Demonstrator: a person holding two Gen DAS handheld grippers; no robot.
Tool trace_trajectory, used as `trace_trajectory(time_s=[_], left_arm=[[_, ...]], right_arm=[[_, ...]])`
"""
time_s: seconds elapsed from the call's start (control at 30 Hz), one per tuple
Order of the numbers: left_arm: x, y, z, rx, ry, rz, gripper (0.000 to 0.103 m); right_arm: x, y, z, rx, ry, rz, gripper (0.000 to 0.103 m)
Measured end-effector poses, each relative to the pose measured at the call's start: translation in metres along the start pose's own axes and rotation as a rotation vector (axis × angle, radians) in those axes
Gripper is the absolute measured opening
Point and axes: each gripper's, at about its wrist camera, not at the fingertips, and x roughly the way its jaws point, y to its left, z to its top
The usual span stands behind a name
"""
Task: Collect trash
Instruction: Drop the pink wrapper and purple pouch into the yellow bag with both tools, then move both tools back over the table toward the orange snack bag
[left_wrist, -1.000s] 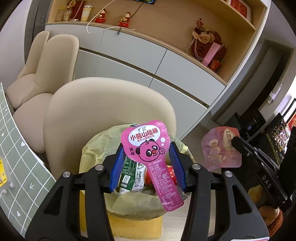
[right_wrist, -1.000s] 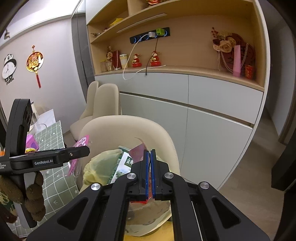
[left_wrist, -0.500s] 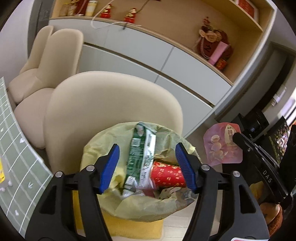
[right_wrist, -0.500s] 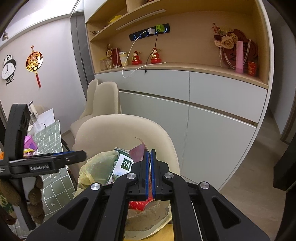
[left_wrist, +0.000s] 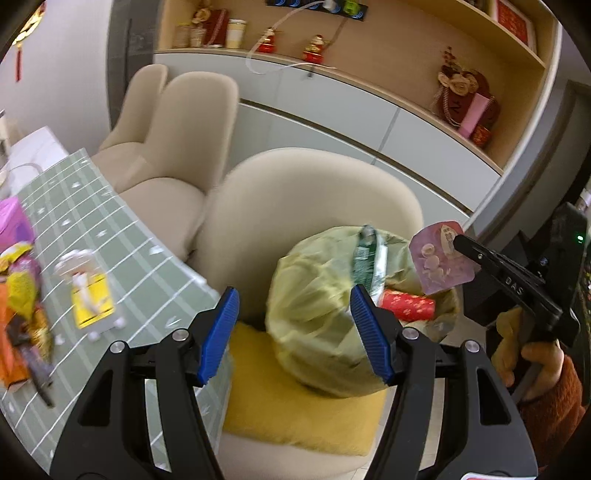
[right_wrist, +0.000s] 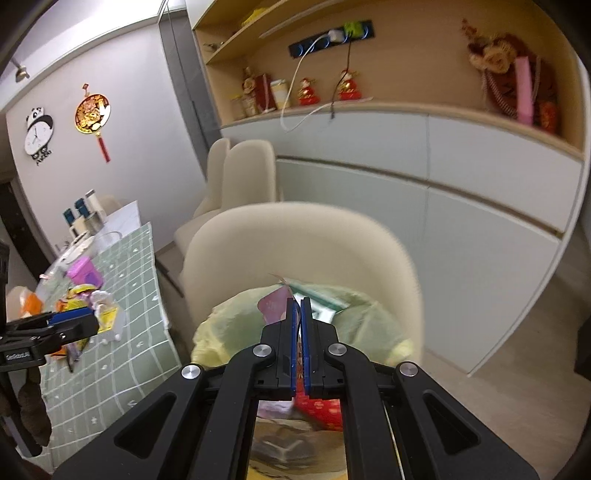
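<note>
My left gripper (left_wrist: 293, 328) is open and empty, low over the edge of the yellow-green trash bag (left_wrist: 317, 317), which sits on a yellow cushion (left_wrist: 295, 402). A green carton (left_wrist: 369, 258) and a red packet (left_wrist: 406, 304) stick out of the bag. My right gripper (right_wrist: 298, 314) is shut on a pink snack pouch (right_wrist: 275, 306) just above the bag's mouth (right_wrist: 229, 325). The left wrist view shows that pouch (left_wrist: 439, 264) hanging from the right gripper (left_wrist: 461, 243). Loose wrappers (left_wrist: 22, 295) lie on the table (left_wrist: 110, 229) to the left.
The bag rests in a beige chair (left_wrist: 314, 192), with more beige chairs (left_wrist: 177, 140) behind. A small white and yellow figure (left_wrist: 92, 295) stands on the green checked cloth. A purple box (right_wrist: 85, 271) and cups are farther along the table (right_wrist: 125, 280). White cabinets (right_wrist: 480, 221) line the wall.
The left gripper opened and the pink lollipop-shaped wrapper left its jaws; it then swung left toward the table. The right gripper sank closer over the bag with the pouch.
</note>
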Motion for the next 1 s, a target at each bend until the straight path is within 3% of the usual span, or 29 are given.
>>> trace_trajectory(time_s=[0.07, 0.17, 0.23, 0.27, 0.3, 0.57, 0.63, 0.77, 1.0], left_arm=[[-0.009, 0.013, -0.006, -0.026, -0.004, 0.018, 0.06], [-0.021, 0.033, -0.013, -0.064, -0.011, 0.045, 0.06], [-0.028, 0.047, -0.018, -0.093, -0.016, 0.062, 0.06], [-0.032, 0.055, -0.021, -0.109, -0.019, 0.073, 0.06], [-0.034, 0.06, -0.023, -0.117, -0.02, 0.079, 0.06], [-0.07, 0.126, -0.055, -0.215, -0.038, 0.162, 0.06], [-0.084, 0.148, -0.064, -0.247, -0.052, 0.198, 0.06], [-0.113, 0.195, -0.083, -0.315, -0.083, 0.273, 0.06], [-0.169, 0.279, -0.12, -0.431, -0.129, 0.373, 0.061]], right_arm=[[0.01, 0.002, -0.003, 0.027, 0.03, 0.044, 0.005], [0.021, 0.009, -0.008, 0.032, 0.064, 0.041, 0.007], [0.023, 0.015, -0.011, 0.021, 0.065, 0.017, 0.018], [0.022, 0.018, -0.012, 0.02, 0.063, 0.015, 0.033], [0.021, 0.02, -0.012, 0.022, 0.059, 0.02, 0.04], [0.009, 0.048, -0.014, 0.007, 0.041, -0.009, 0.04], [0.006, 0.063, -0.013, -0.001, 0.031, 0.01, 0.041], [0.0, 0.102, -0.014, -0.035, -0.039, 0.085, 0.066], [0.016, 0.203, -0.025, -0.179, 0.031, 0.14, 0.066]])
